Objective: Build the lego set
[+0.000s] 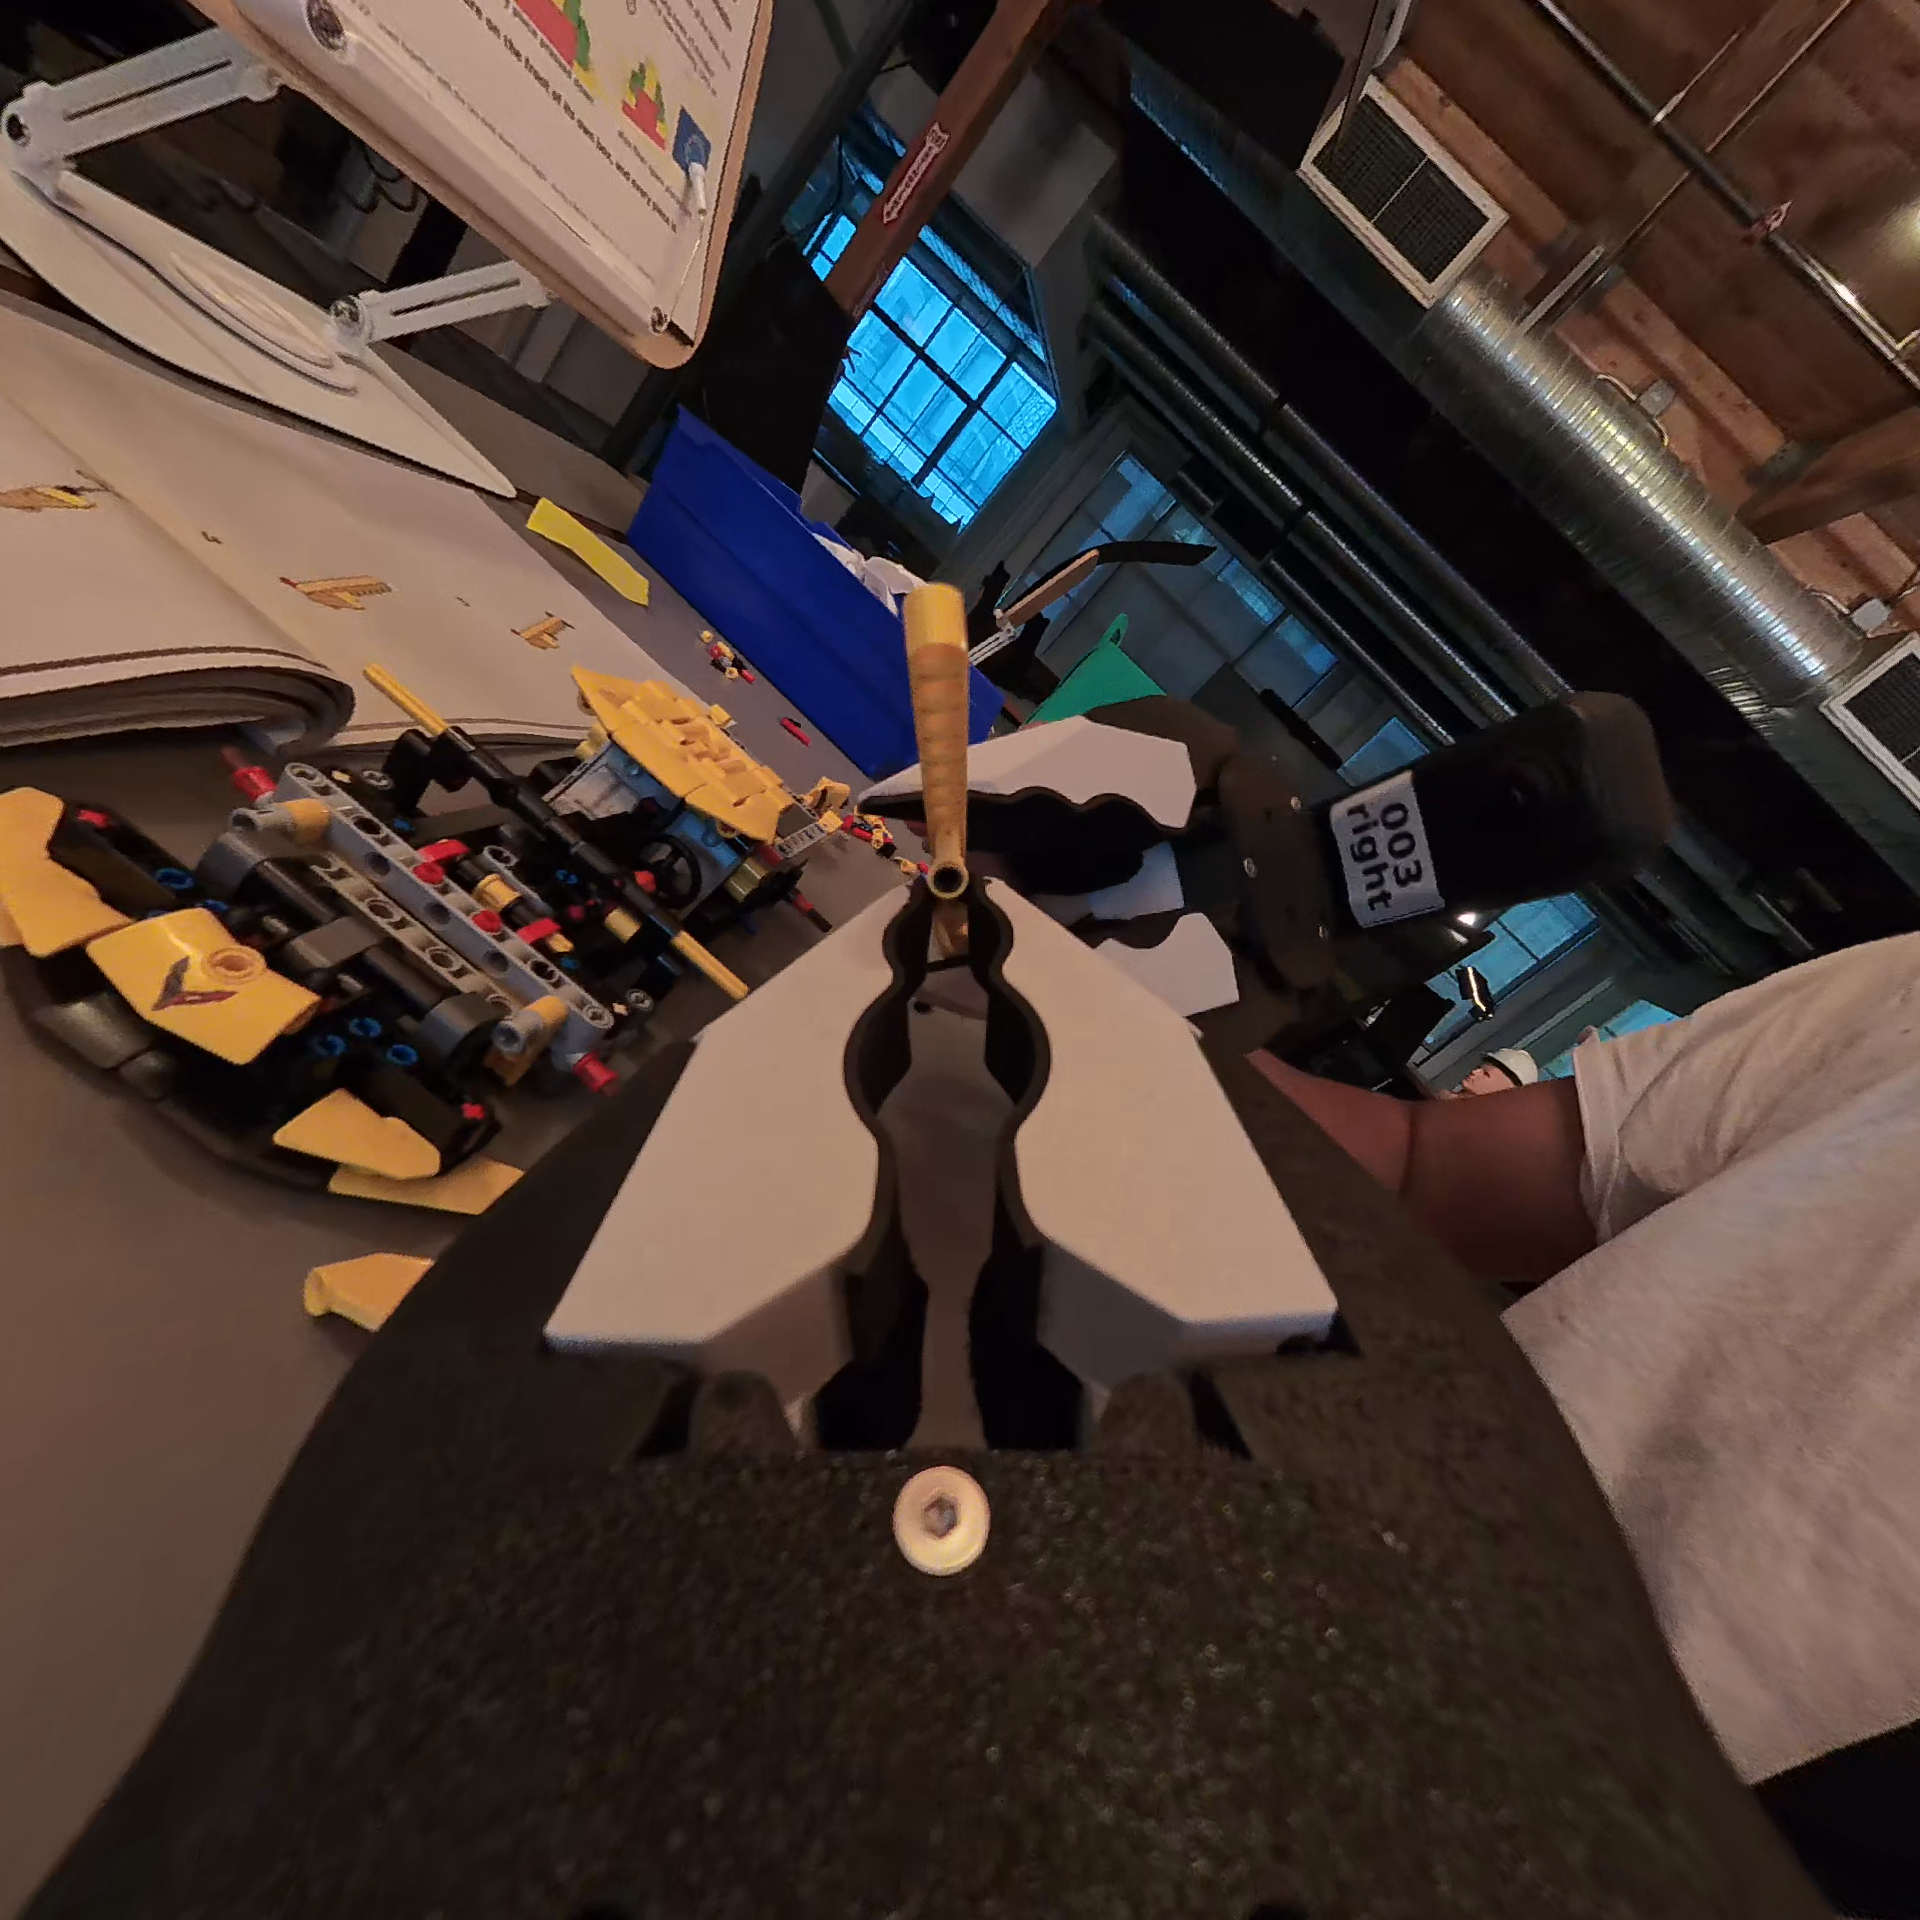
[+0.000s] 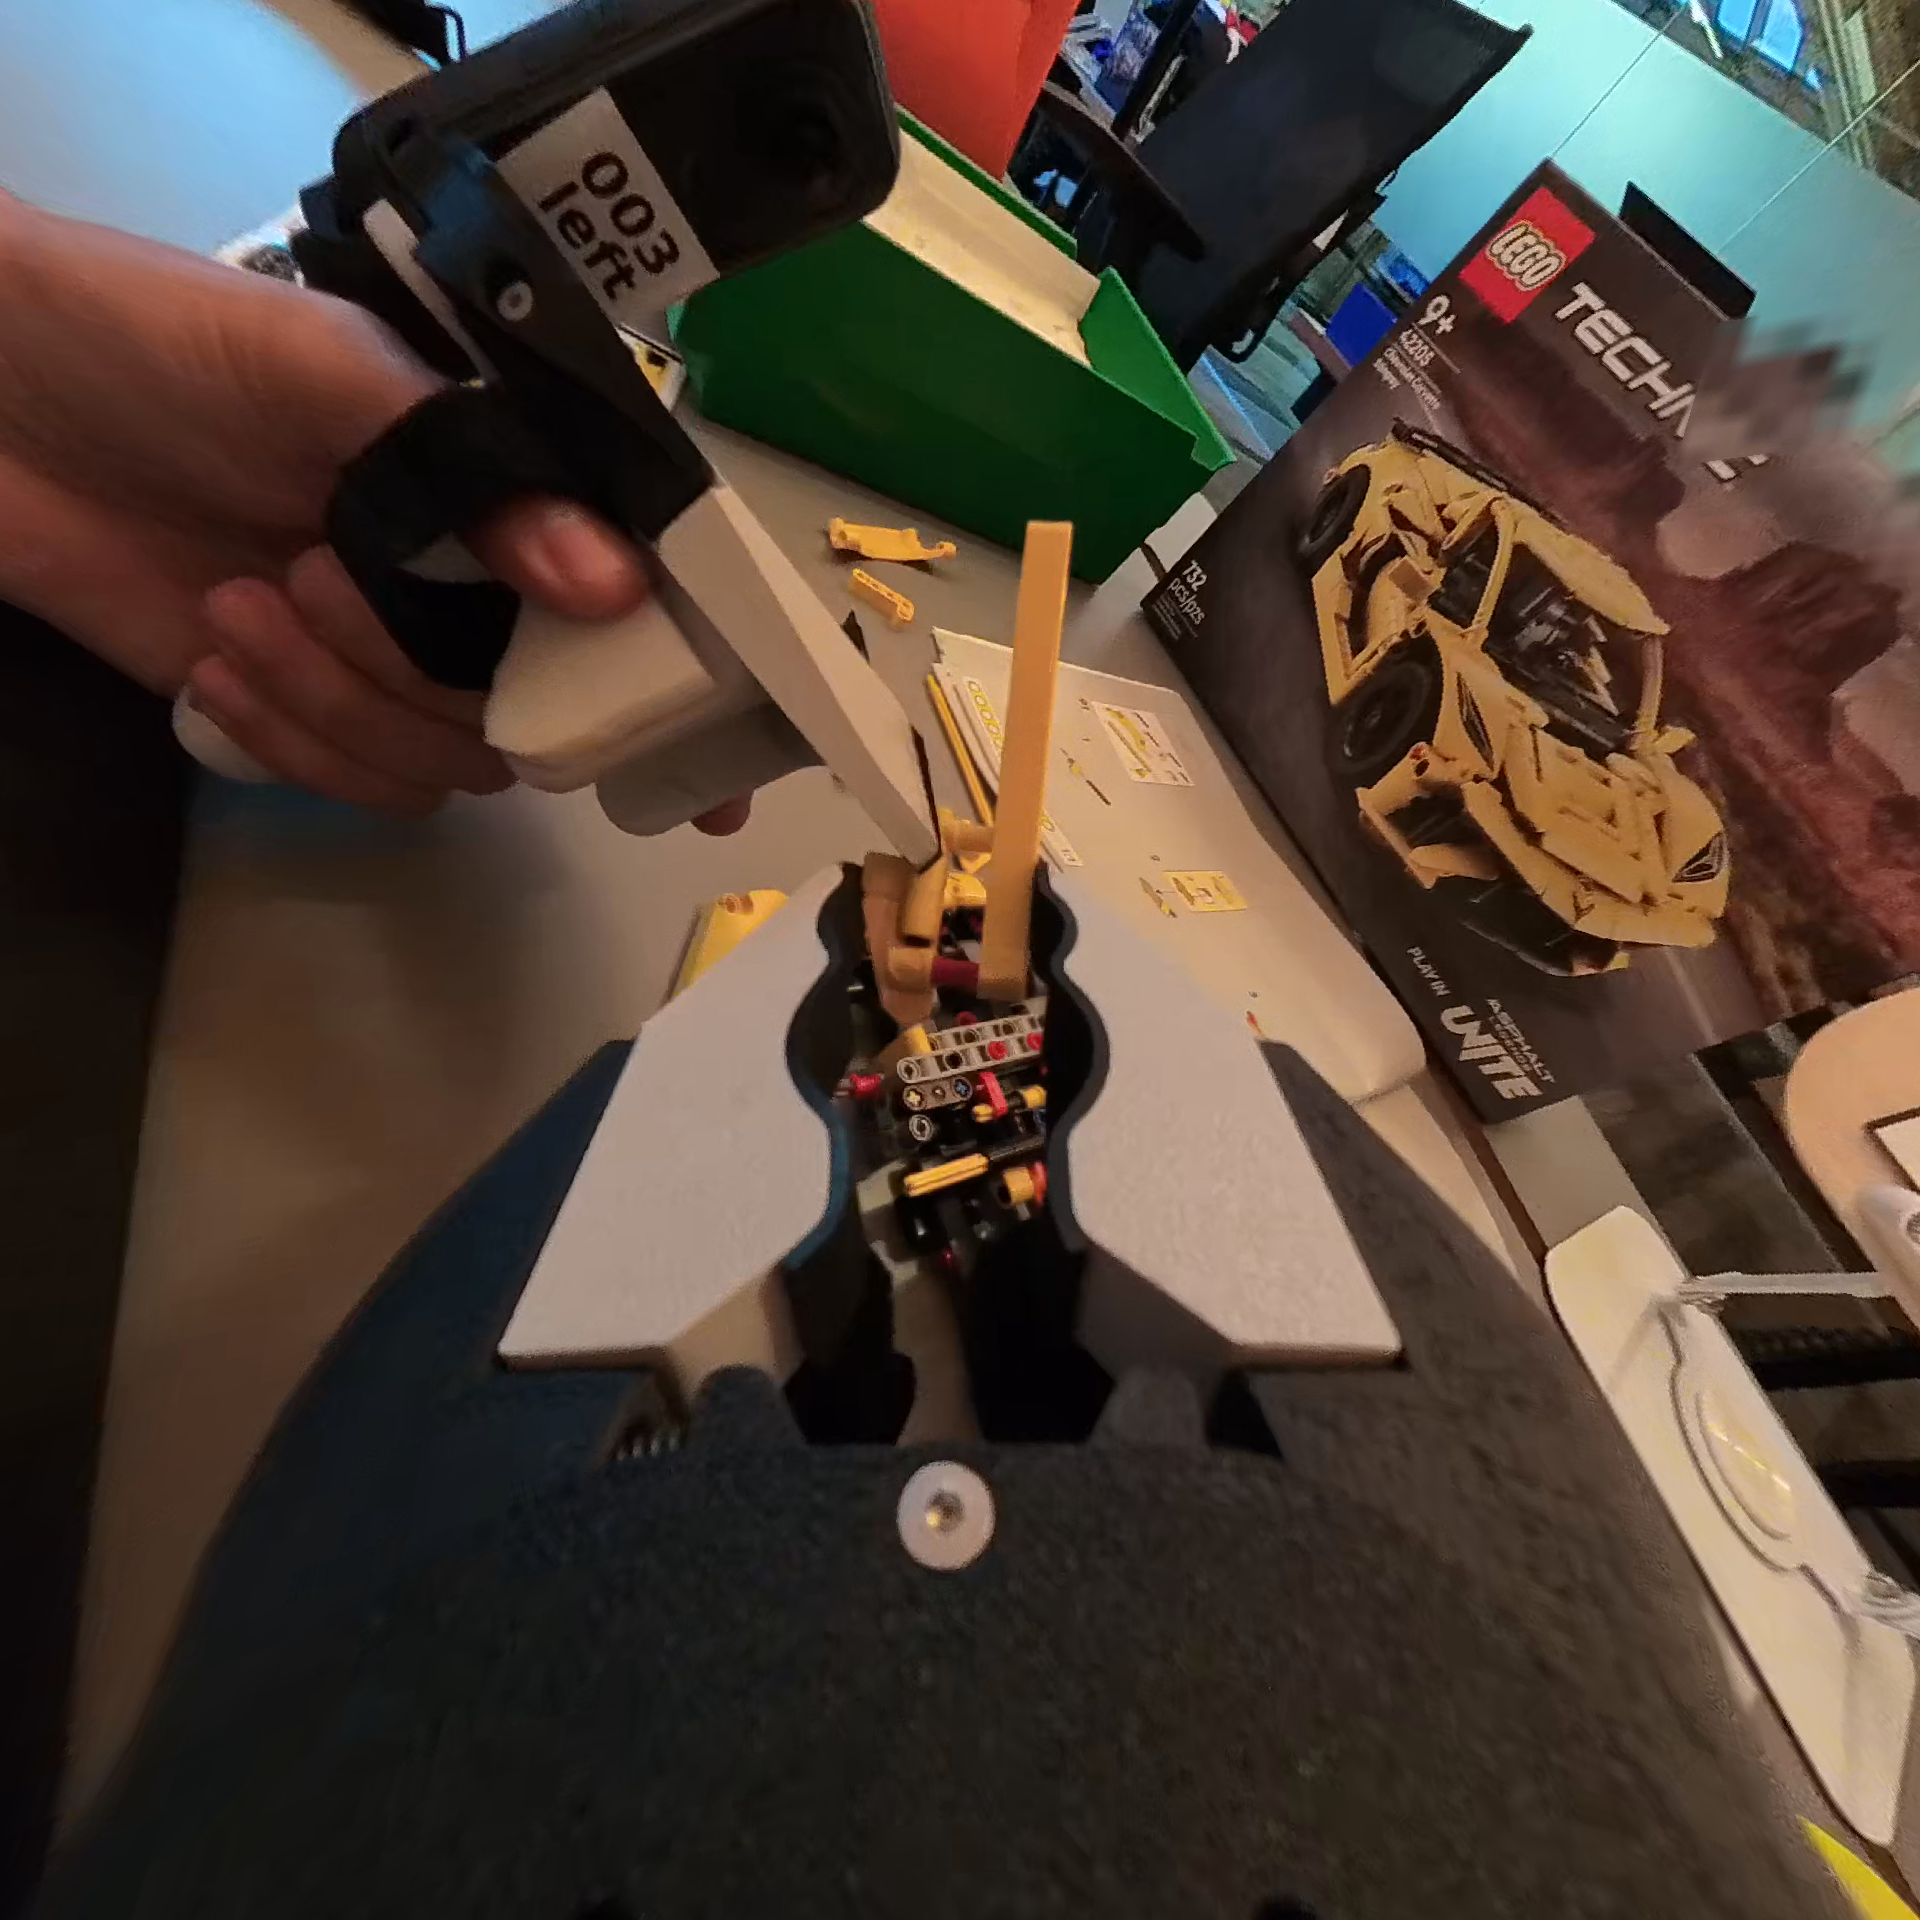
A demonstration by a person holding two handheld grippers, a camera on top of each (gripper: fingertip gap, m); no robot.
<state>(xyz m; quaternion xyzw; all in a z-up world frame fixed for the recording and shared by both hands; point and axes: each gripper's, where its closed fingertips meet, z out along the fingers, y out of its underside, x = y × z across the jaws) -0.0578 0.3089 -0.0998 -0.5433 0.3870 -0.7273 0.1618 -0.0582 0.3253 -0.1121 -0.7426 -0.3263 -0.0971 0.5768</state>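
Left gripper (image 1: 948,914): I have it closed on the lower end of a long yellow beam (image 1: 938,727), which stands up past its tips. Right gripper (image 2: 951,935): I hold a small yellow subassembly (image 2: 914,935) between its fingers, and the same beam rises through that gap in its wrist view; whether the right jaws bear on the subassembly alone or on the beam's foot as well I cannot tell, the parts overlap there. Both tools meet tip to tip above the table (image 1: 208,1351). Car chassis (image 1: 416,914): grey, black and yellow, lying on the table to the left of the left gripper, near but not touched. Instruction booklet (image 1: 156,603): open behind the chassis. Loose yellow panel (image 1: 364,1288): on the table in front of the chassis. Blue bin (image 1: 748,592) and green bin (image 2: 935,364): at the far edge. Set box (image 2: 1558,675): upright at the right. Step, as I judge it: joining beam to subassembly in mid-air before fitting to the chassis. Hazards, as I judge them: the beam is pinched only at one end, so side load from the right tool could lever it round in the pads or pop it free; a misaligned pin would jam, not seat; a dropped piece could land among the loose parts.
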